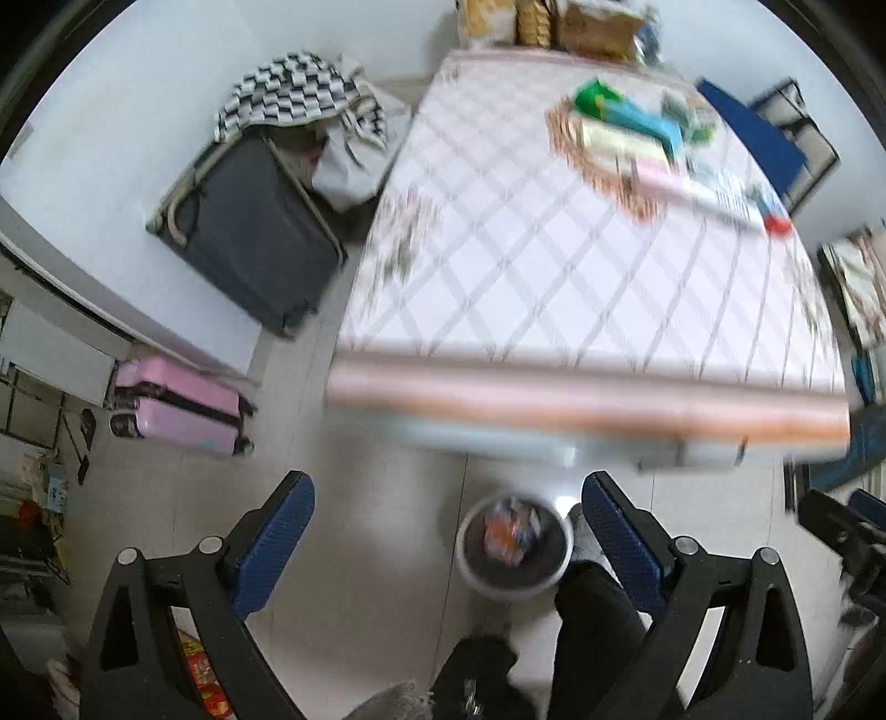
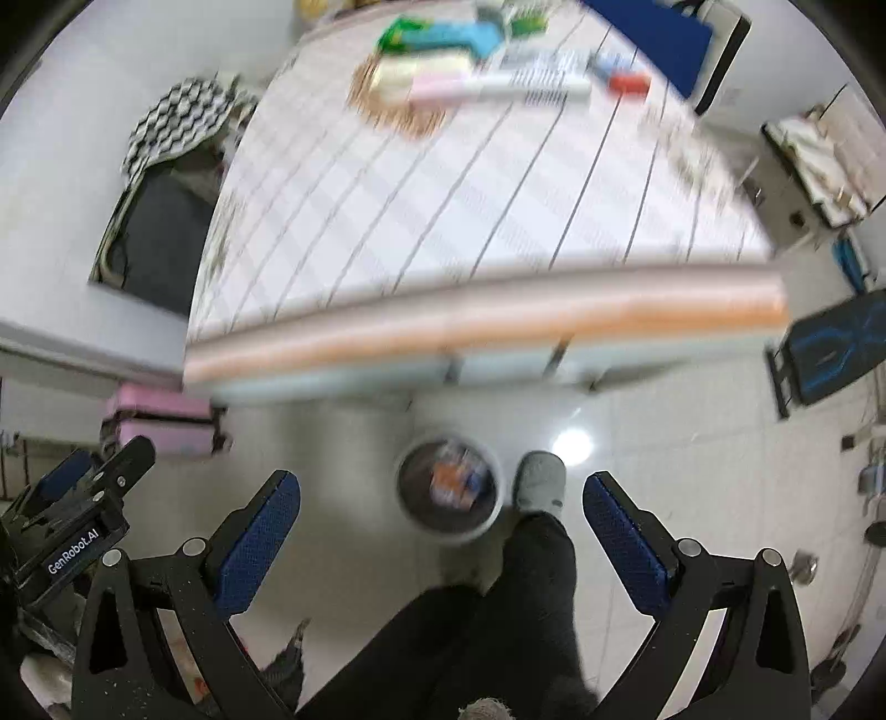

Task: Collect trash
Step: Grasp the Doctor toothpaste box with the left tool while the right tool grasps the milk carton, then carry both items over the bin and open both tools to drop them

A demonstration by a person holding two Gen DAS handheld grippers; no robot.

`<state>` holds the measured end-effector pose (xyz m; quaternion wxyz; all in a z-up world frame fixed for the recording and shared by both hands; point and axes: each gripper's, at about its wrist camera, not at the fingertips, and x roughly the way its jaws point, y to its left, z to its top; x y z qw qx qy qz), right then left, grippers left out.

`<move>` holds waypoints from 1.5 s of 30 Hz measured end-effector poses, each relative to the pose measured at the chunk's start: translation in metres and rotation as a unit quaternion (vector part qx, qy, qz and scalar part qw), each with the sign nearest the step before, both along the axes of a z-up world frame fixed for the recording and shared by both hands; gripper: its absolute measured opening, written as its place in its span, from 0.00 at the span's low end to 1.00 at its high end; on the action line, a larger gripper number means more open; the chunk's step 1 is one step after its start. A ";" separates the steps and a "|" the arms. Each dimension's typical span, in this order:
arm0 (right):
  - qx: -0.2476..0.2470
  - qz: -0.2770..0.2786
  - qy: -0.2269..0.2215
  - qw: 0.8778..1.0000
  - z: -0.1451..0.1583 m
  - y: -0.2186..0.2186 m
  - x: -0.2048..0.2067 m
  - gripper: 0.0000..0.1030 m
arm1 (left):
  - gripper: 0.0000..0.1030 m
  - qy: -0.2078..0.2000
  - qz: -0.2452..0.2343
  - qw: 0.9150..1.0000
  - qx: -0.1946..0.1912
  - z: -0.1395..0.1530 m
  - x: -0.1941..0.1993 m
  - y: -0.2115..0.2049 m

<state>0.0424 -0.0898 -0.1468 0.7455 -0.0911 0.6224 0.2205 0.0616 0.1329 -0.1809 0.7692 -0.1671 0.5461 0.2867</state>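
Both views blurred by motion. Left gripper (image 1: 448,531) held above the floor, blue-padded fingers (image 1: 277,545) wide apart, nothing between them. Right gripper (image 2: 442,529) same: spread wide, empty. Left gripper also shows at the left edge of the right wrist view, white lettering on its black body.

Trash: a small round bin (image 1: 515,548) stands on the pale tiled floor (image 1: 387,554) just in front of the table edge, with orange and blue wrappers (image 1: 509,529) inside. In the right wrist view the bin (image 2: 449,487) sits just beside a grey slipper (image 2: 540,479) on the person's foot; dark trouser leg (image 2: 498,609) below it.

Table (image 1: 554,288) covered by a white cloth with a grey diamond lattice, orange-pink band along the near edge. Far end holds a cluster of items (image 1: 637,138): green packet, teal and pale boxes, papers, a small red thing; too blurred to tell more. Rest of the cloth bare.

Room: dark open suitcase (image 1: 249,232) on the floor left of the table, black-and-white checked cloth (image 1: 288,94) draped over it. Pink suitcase (image 1: 183,404) nearer, by the left wall. Blue chair (image 1: 764,133) at the table's far right corner. Cardboard boxes (image 1: 598,22) beyond the far end.
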 end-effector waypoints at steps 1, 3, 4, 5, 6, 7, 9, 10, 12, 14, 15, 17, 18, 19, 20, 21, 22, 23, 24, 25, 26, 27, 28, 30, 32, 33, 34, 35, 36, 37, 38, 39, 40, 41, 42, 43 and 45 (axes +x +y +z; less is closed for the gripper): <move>-0.002 -0.004 -0.010 1.000 0.006 0.001 0.016 1.00 | 0.96 -0.004 0.006 1.000 -0.005 0.005 0.014 0.004; -0.010 -0.021 -0.029 0.999 0.019 -0.002 0.060 1.00 | 0.96 -0.010 0.021 0.999 -0.026 0.007 0.049 0.011; -0.012 -0.030 -0.033 0.999 0.024 -0.005 0.088 1.00 | 0.96 -0.009 0.026 0.999 -0.040 0.004 0.071 0.015; -0.017 -0.040 -0.038 0.998 0.027 -0.009 0.116 1.00 | 0.96 -0.008 0.033 0.998 -0.053 0.001 0.095 0.018; -0.021 -0.050 -0.042 0.998 0.028 -0.012 0.146 1.00 | 0.96 -0.008 0.039 0.997 -0.060 0.002 0.116 0.020; -0.024 -0.055 -0.046 0.997 0.026 -0.015 0.171 1.00 | 0.96 -0.007 0.046 0.997 -0.068 -0.001 0.141 0.022; -0.036 -0.067 -0.055 0.996 0.020 -0.016 0.227 1.00 | 0.96 0.001 0.066 0.994 -0.087 -0.007 0.185 0.021; -0.043 -0.073 -0.057 0.995 0.013 -0.016 0.257 1.00 | 0.96 0.007 0.076 0.992 -0.103 -0.012 0.208 0.022; -0.055 -0.085 -0.047 0.994 -0.005 -0.016 0.310 1.00 | 0.96 0.020 0.094 0.985 -0.141 -0.029 0.254 0.023; -0.061 -0.092 -0.029 0.993 -0.025 -0.020 0.365 1.00 | 0.96 0.031 0.113 0.977 -0.177 -0.042 0.292 0.024; -0.061 -0.092 -0.024 0.994 -0.033 -0.020 0.377 1.00 | 0.95 0.032 0.125 0.971 -0.200 -0.051 0.309 0.025; -0.062 -0.088 -0.013 0.994 -0.050 -0.014 0.411 0.91 | 0.95 0.033 0.150 0.959 -0.237 -0.066 0.334 0.026; -0.063 -0.085 -0.010 0.994 -0.059 -0.011 0.424 0.87 | 0.95 0.034 0.163 0.952 -0.257 -0.075 0.345 0.027; -0.063 -0.082 -0.008 0.995 -0.066 -0.008 0.437 0.76 | 0.95 0.036 0.178 0.943 -0.279 -0.085 0.356 0.028; -0.063 -0.081 -0.003 0.995 -0.072 -0.007 0.449 0.69 | 0.95 0.038 0.195 0.933 -0.299 -0.095 0.364 0.030; -0.060 -0.081 0.004 0.995 -0.078 -0.006 0.457 0.69 | 0.95 0.036 0.213 0.923 -0.317 -0.104 0.371 0.032; -0.052 -0.083 0.011 0.995 -0.082 -0.005 0.466 0.69 | 0.95 0.034 0.227 0.916 -0.330 -0.111 0.376 0.033; -0.045 -0.084 0.017 0.995 -0.086 -0.004 0.474 0.69 | 0.95 0.035 0.242 0.909 -0.338 -0.117 0.380 0.035; -0.037 -0.085 0.024 0.995 -0.090 -0.002 0.481 0.69 | 0.93 0.034 0.255 0.903 -0.343 -0.122 0.383 0.036; -0.033 -0.084 0.030 0.995 -0.094 -0.001 0.487 0.69 | 0.80 0.031 0.264 0.901 -0.342 -0.125 0.386 0.038; -0.030 -0.082 0.038 0.995 -0.097 0.003 0.493 0.69 | 0.70 0.034 0.268 0.903 -0.334 -0.126 0.388 0.038; -0.028 -0.079 0.044 0.995 -0.101 0.006 0.499 0.70 | 0.65 0.035 0.266 0.906 -0.326 -0.125 0.389 0.039; -0.029 -0.076 0.047 0.996 -0.103 0.009 0.502 0.70 | 0.64 0.035 0.259 0.912 -0.316 -0.123 0.390 0.038; -0.038 -0.063 0.052 0.996 -0.110 0.017 0.507 0.70 | 0.62 0.047 0.215 0.933 -0.285 -0.117 0.393 0.034; -0.049 -0.047 0.058 0.996 -0.119 0.025 0.509 0.70 | 0.60 0.069 0.144 0.959 -0.235 -0.109 0.395 0.028; -0.054 -0.041 0.060 0.996 -0.122 0.028 0.510 0.70 | 0.59 0.085 0.095 0.972 -0.199 -0.105 0.395 0.024; -0.060 -0.036 0.060 0.996 -0.124 0.030 0.510 0.70 | 0.59 0.104 0.047 0.981 -0.160 -0.102 0.394 0.019; -0.066 -0.032 0.060 0.996 -0.127 0.031 0.510 0.69 | 0.59 0.119 0.008 0.984 -0.133 -0.100 0.391 0.014; -0.068 -0.026 0.058 0.996 -0.129 0.033 0.508 0.68 | 0.59 0.132 -0.024 0.984 -0.114 -0.101 0.386 0.011; -0.072 -0.020 0.055 0.996 -0.131 0.034 0.506 0.56 | 0.58 0.143 -0.047 0.984 -0.096 -0.102 0.379 0.009; -0.078 -0.014 0.051 0.996 -0.131 0.035 0.503 0.55 | 0.58 0.146 -0.060 0.983 -0.091 -0.103 0.372 0.008; -0.083 -0.007 0.047 0.995 -0.131 0.034 0.497 0.55 | 0.59 0.148 -0.062 0.982 -0.095 -0.105 0.364 0.010; -0.086 -0.005 0.051 0.995 -0.132 0.031 0.490 0.55 | 0.59 0.146 -0.054 0.982 -0.105 -0.108 0.357 0.012; -0.085 -0.005 0.062 0.994 -0.133 0.027 0.482 0.54 | 0.59 0.144 -0.038 0.982 -0.115 -0.110 0.349 0.015; -0.085 -0.006 0.072 0.994 -0.134 0.021 0.474 0.54 | 0.59 0.138 -0.016 0.981 -0.132 -0.112 0.342 0.018; -0.085 -0.007 0.080 0.993 -0.135 0.017 0.467 0.54 | 0.59 0.135 0.000 0.980 -0.143 -0.114 0.337 0.019; -0.079 -0.013 0.101 0.992 -0.137 0.005 0.448 0.54 | 0.59 0.129 0.035 0.978 -0.160 -0.119 0.327 0.023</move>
